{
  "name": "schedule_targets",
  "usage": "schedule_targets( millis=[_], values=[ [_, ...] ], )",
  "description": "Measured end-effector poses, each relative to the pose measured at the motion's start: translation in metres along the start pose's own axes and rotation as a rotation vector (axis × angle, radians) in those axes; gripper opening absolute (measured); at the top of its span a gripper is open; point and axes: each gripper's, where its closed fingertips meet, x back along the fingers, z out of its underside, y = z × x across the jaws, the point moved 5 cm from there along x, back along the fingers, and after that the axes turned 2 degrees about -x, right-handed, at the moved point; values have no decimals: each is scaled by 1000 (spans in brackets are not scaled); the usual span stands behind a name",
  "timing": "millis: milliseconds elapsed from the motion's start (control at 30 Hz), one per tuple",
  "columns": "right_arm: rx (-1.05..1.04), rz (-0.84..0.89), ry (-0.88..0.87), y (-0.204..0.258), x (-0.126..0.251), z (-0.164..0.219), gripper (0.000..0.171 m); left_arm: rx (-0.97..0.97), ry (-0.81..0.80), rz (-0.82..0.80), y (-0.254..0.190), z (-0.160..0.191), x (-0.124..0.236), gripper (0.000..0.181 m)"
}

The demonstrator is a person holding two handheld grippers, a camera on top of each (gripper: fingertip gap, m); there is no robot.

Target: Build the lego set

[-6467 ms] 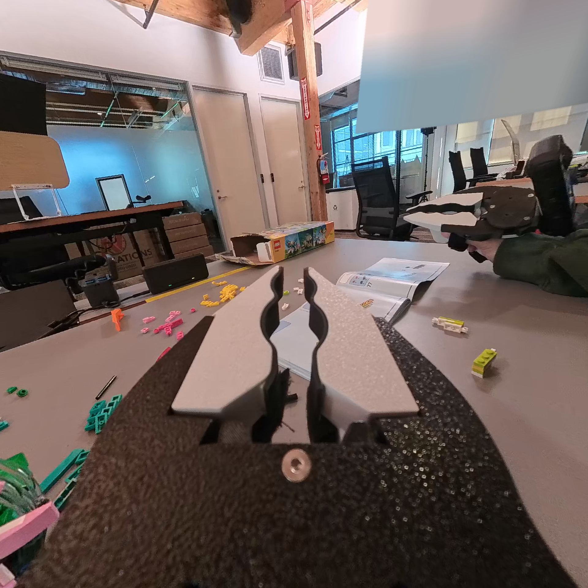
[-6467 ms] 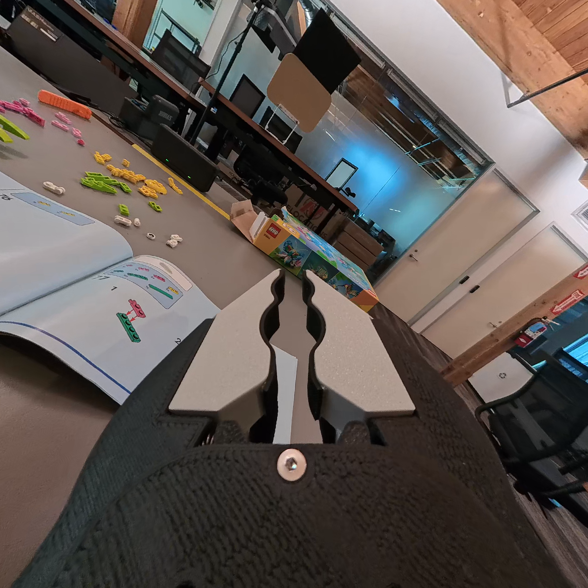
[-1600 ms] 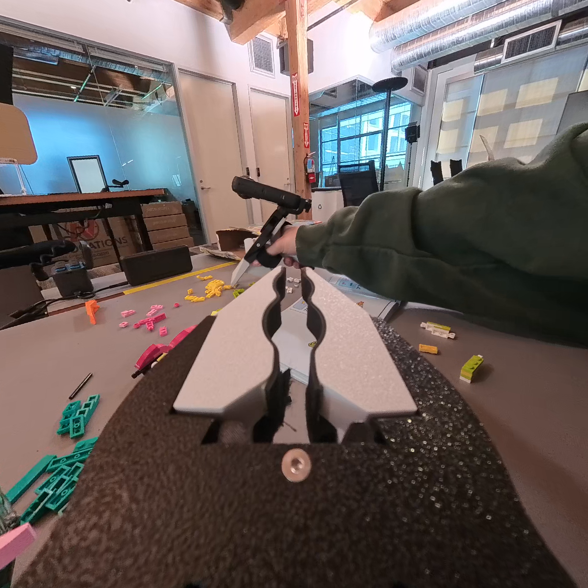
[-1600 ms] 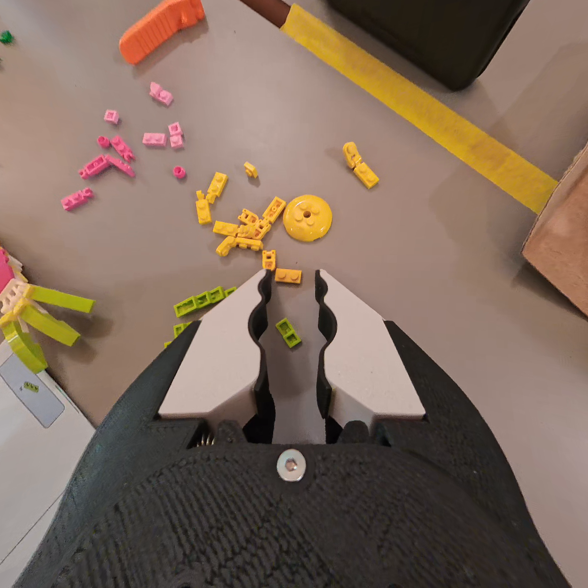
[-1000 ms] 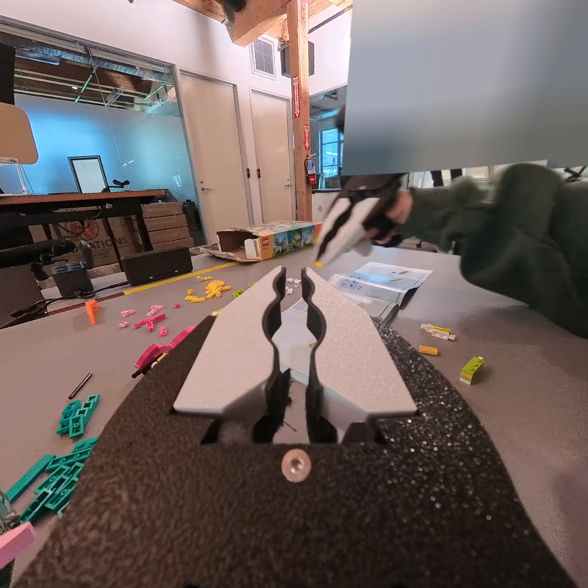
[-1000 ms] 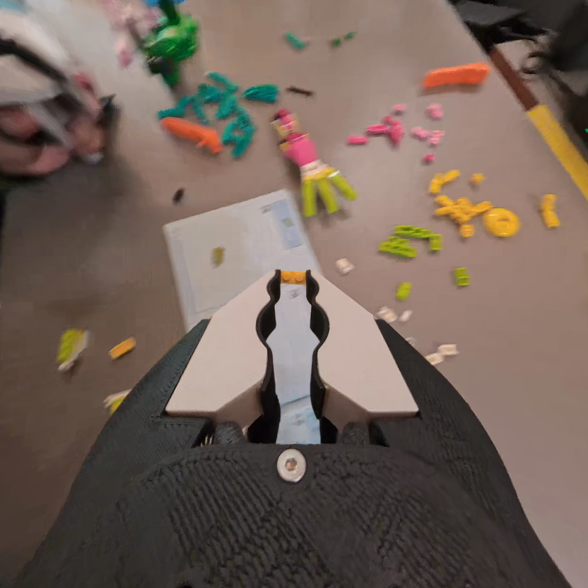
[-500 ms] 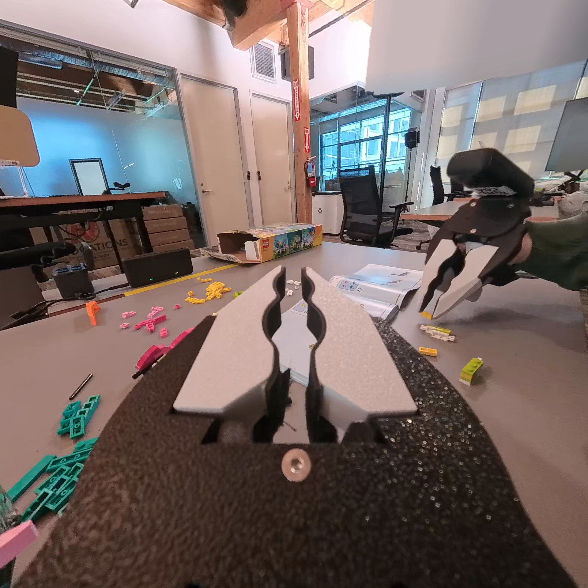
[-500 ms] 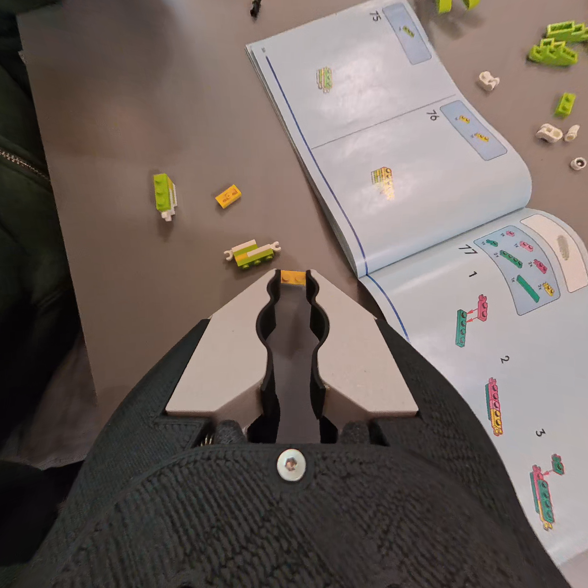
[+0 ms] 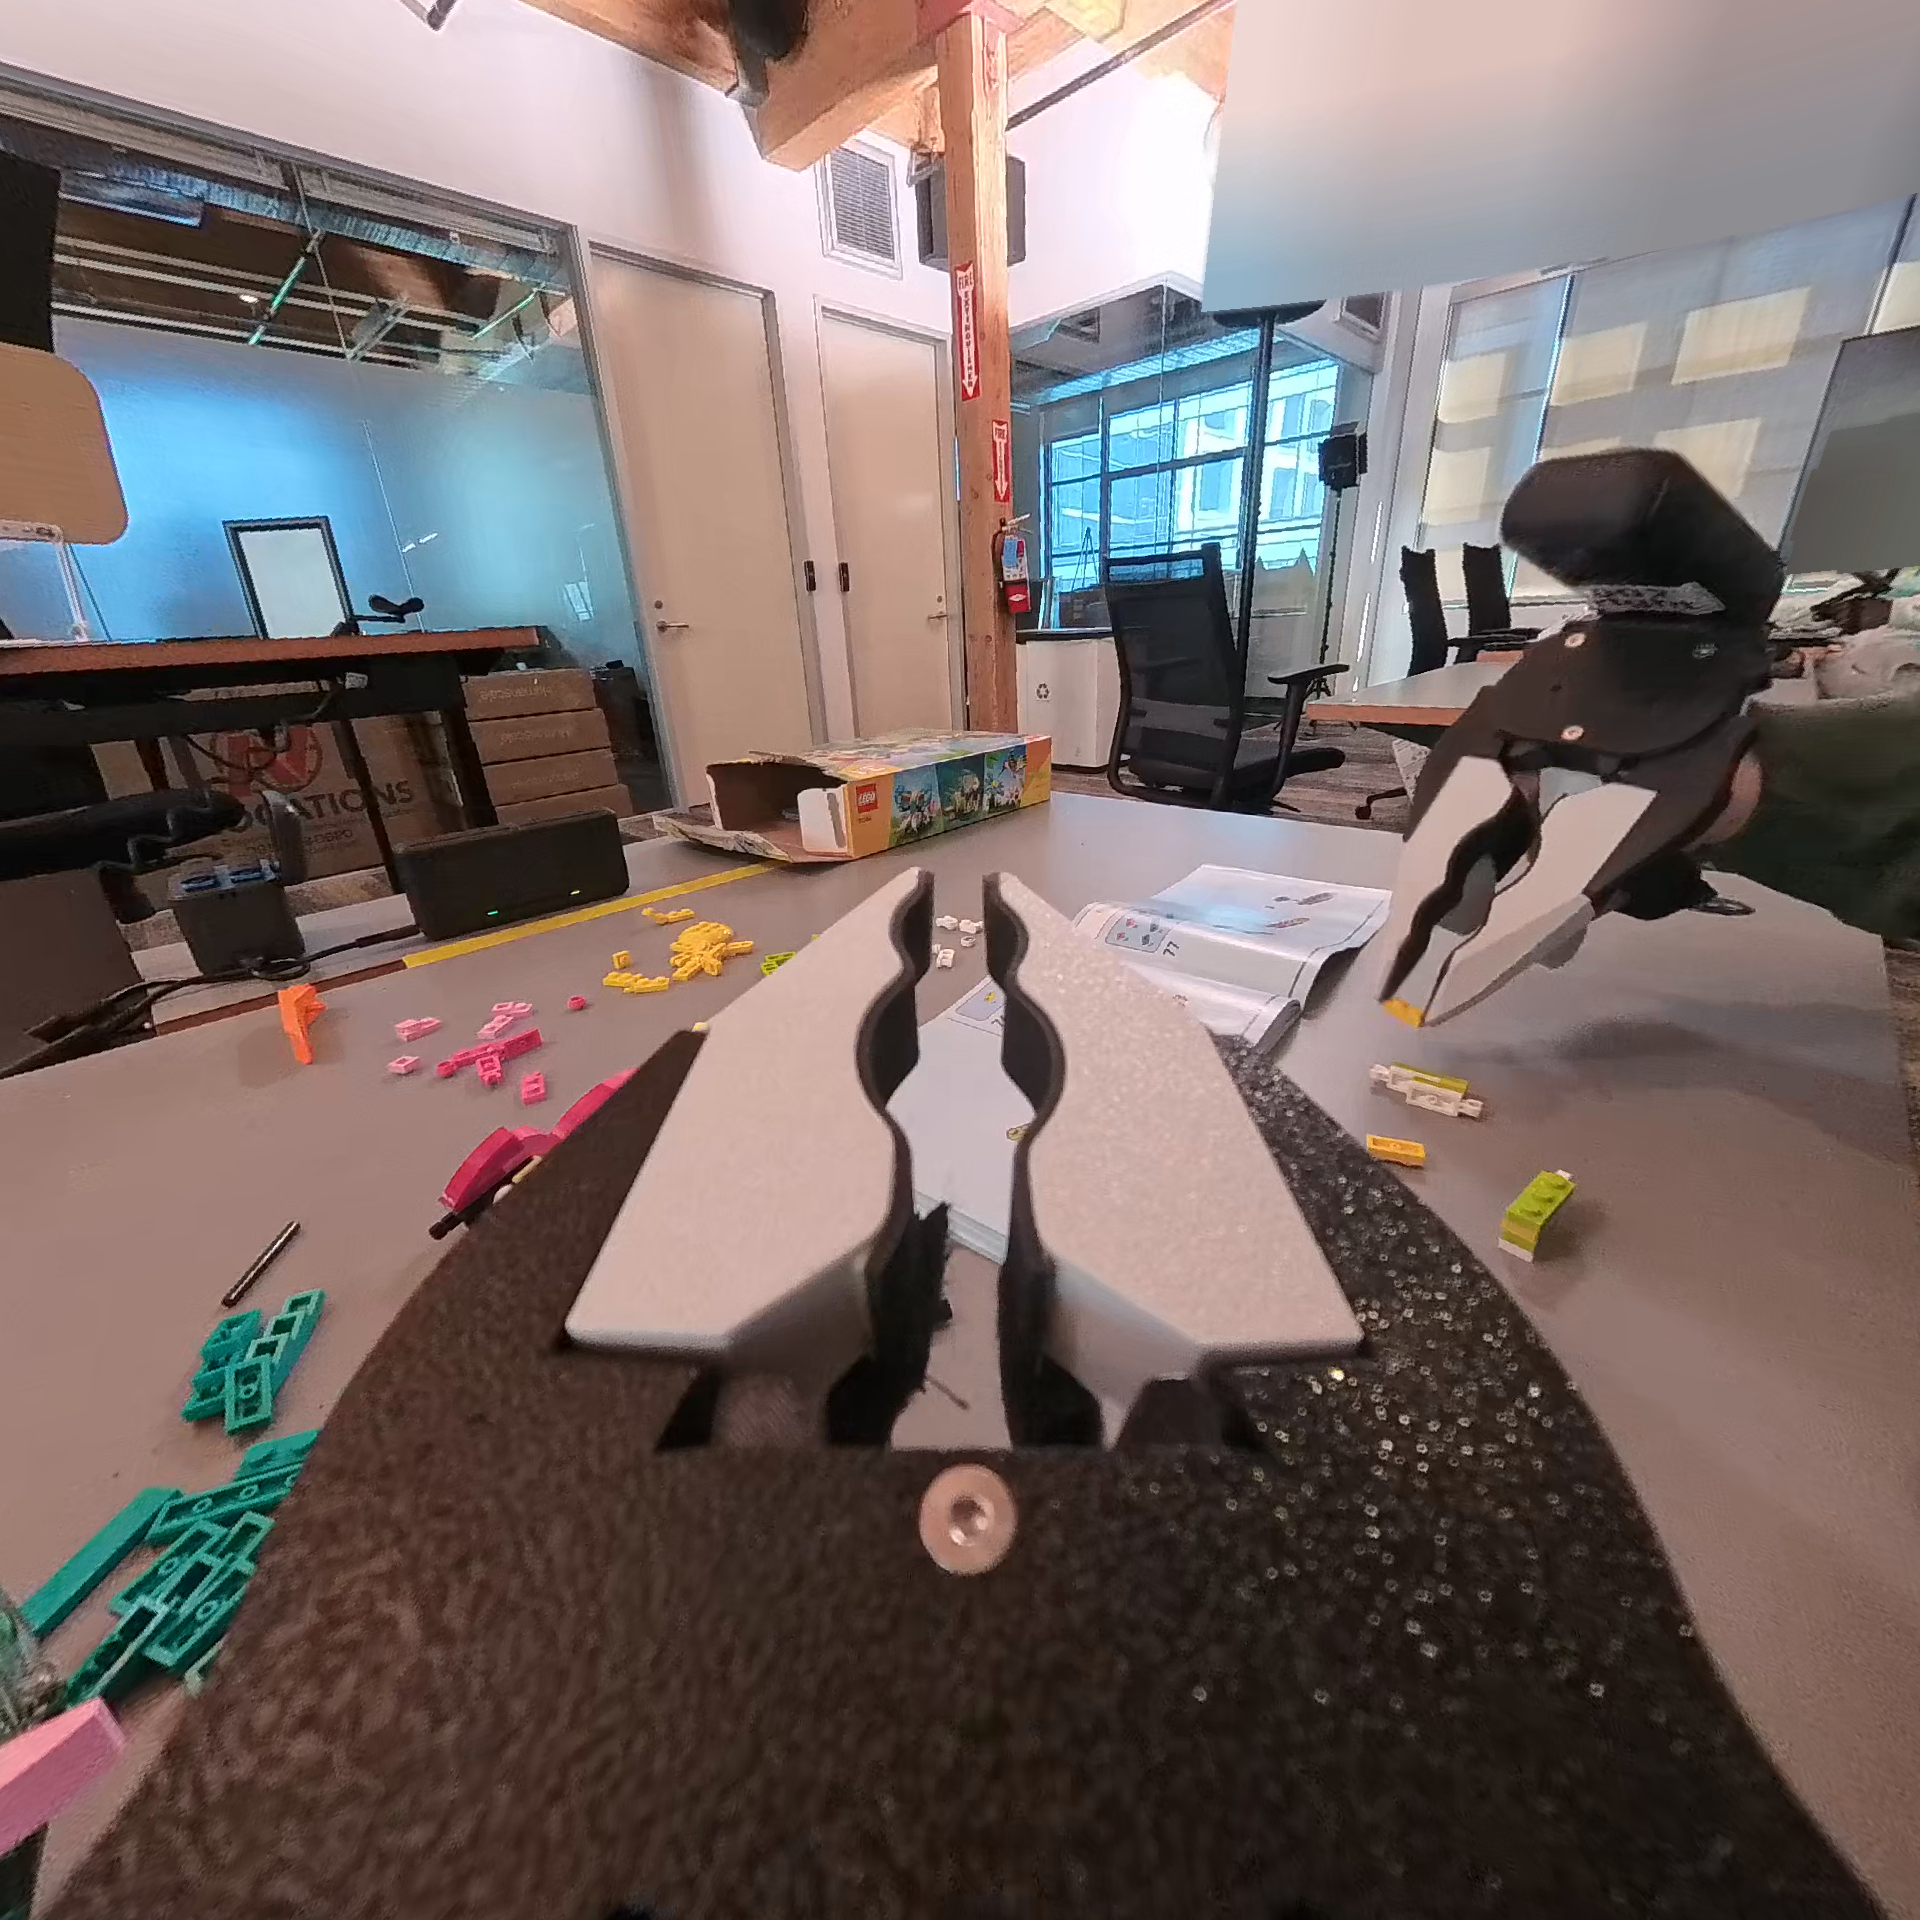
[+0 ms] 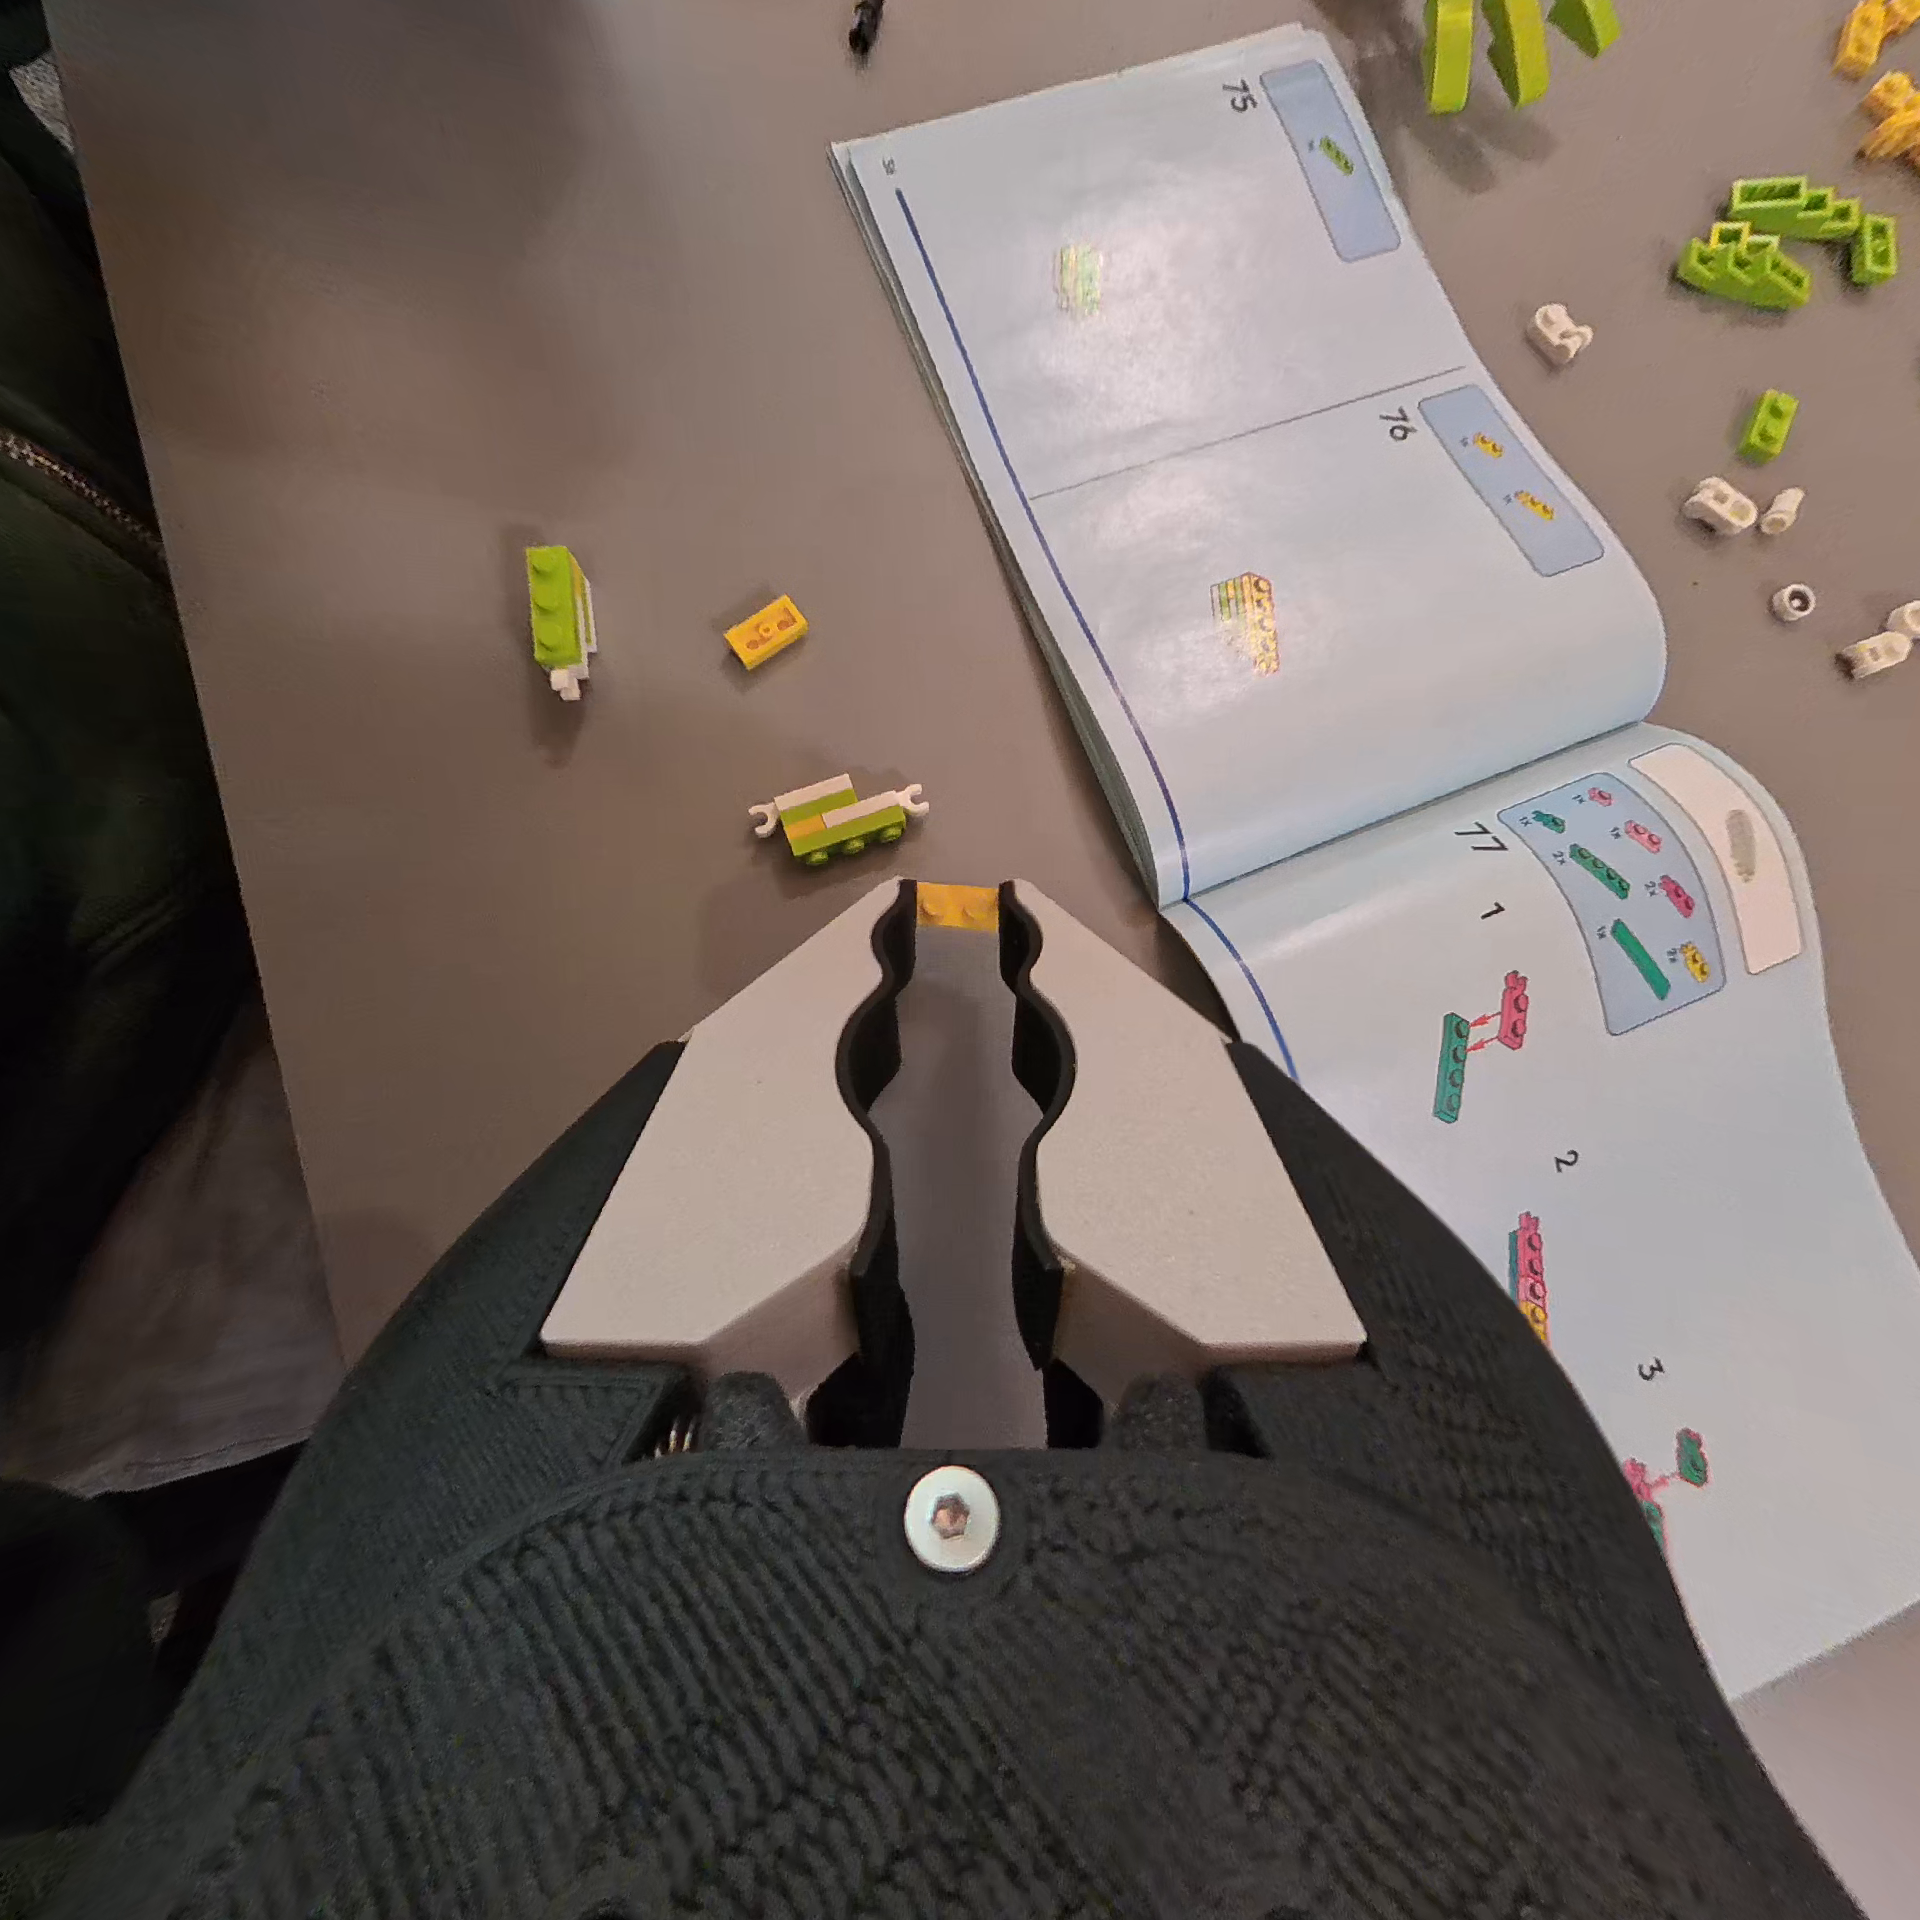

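My right gripper [image 10: 958, 900] is shut on a small yellow plate [image 10: 958, 904] at its fingertips. It hovers just short of a small lime, white and yellow assembly [image 10: 840, 817] on the grey table. A loose yellow plate [image 10: 766, 630] and a lime and white block [image 10: 558, 613] lie beyond it. The left wrist view shows the right gripper [image 9: 1418, 1013] tilted down above the assembly [image 9: 1425, 1089]. My left gripper [image 9: 958, 896] is narrowly open and empty, above the open instruction booklet [image 9: 1236, 935], which also shows in the right wrist view [image 10: 1299, 520].
Teal pieces [image 9: 208, 1507], pink pieces [image 9: 478, 1049], yellow pieces [image 9: 696, 951], a magenta build [image 9: 520, 1148] and the set's box [image 9: 883, 795] lie to the left and far side. Lime pieces [image 10: 1787, 244] and white bits [image 10: 1725, 509] lie past the booklet. The table edge [image 10: 239, 935] is close on the left. One gripper's finger ends stand about 25 cm off the other's.
The right gripper swung with the yellow plate from over the table's middle to the near right side and came down close to the small assembly. The left gripper stayed still.
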Motion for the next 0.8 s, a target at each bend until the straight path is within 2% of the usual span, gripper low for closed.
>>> schedule_targets(
  millis=[333,600,800],
  values=[
    [38,-23,-6,1,-5,-8,14,1,1,1,0,0,0,7],
    [-19,-69,71,2,-6,9,14,2,0,1,0,0,0,7],
    [-67,-100,81,3,-6,11,32,1,0,1,0,0,0,7]
  ],
)
